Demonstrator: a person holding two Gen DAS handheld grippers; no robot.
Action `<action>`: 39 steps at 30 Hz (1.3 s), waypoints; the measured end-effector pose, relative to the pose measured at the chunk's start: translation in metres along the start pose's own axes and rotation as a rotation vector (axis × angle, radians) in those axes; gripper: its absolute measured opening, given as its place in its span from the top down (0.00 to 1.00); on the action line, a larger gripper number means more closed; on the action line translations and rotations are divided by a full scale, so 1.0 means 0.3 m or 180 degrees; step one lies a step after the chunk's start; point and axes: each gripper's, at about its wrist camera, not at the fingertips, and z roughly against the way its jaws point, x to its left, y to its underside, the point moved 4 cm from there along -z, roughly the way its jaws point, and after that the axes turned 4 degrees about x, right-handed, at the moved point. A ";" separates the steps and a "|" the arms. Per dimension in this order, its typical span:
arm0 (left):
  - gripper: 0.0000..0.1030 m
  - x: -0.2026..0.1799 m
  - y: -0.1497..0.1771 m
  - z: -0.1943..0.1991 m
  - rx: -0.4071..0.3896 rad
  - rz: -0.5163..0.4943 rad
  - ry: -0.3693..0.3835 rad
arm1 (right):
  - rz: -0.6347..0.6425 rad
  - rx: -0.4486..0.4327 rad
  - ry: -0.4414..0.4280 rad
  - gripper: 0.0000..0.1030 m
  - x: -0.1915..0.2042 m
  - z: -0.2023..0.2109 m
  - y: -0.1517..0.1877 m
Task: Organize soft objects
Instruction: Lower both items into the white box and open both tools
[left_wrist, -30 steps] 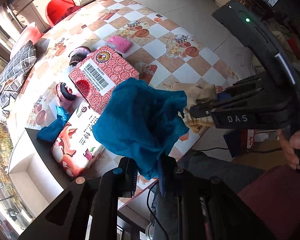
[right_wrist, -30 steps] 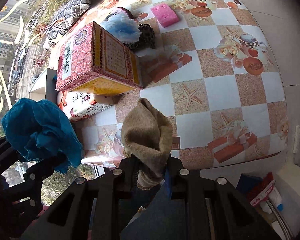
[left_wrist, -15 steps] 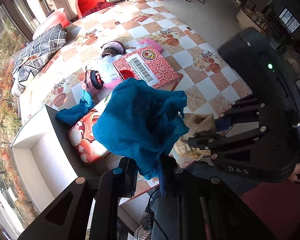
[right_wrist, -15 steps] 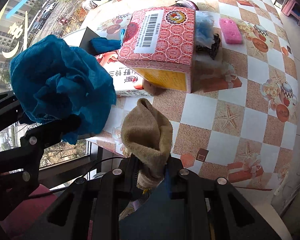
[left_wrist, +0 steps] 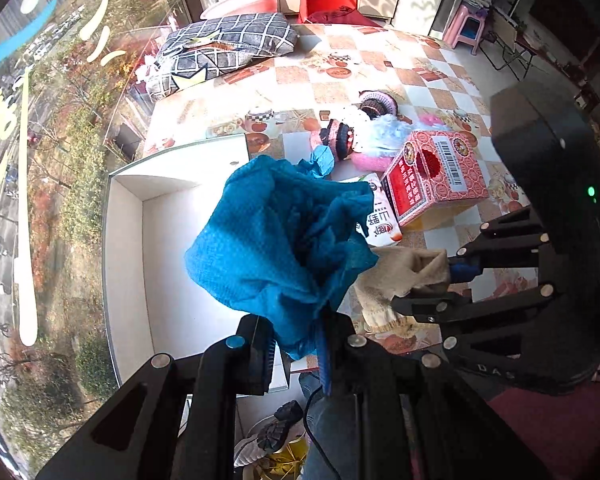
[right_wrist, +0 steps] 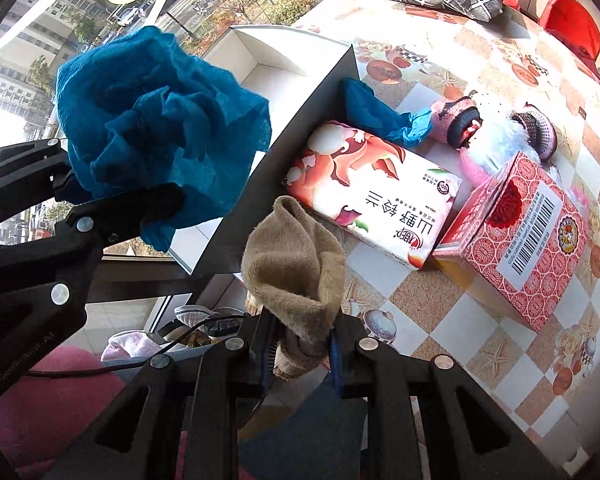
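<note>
Left wrist: left tongs [left_wrist: 296,344] clamp blue cloth [left_wrist: 280,240] above white box [left_wrist: 188,248]; right tongs [right_wrist: 300,354] clamp beige sock [right_wrist: 296,264].

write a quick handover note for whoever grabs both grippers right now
Left hand-held gripper: shut on the blue cloth, held above the white box.
Right hand-held gripper: shut on the beige sock, near the table edge.
Done: both lifted; nothing visible in the box.
Left: drop both in, then the blue rag and knitted pieces beside the tissue pack.
</note>
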 end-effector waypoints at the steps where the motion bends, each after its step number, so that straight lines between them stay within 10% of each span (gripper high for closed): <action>1: 0.82 0.023 0.006 0.006 -0.0009 0.0087 -0.0031 | 0.0057 -0.0008 -0.0003 0.78 0.016 0.000 -0.019; 17: 0.82 0.202 0.110 0.033 0.0059 0.0725 -0.0348 | 0.0448 0.0004 -0.0300 0.78 0.146 -0.052 -0.204; 39: 0.82 0.212 0.126 0.040 0.0053 0.0762 -0.0454 | 0.0502 -0.0032 -0.0367 0.78 0.173 -0.049 -0.212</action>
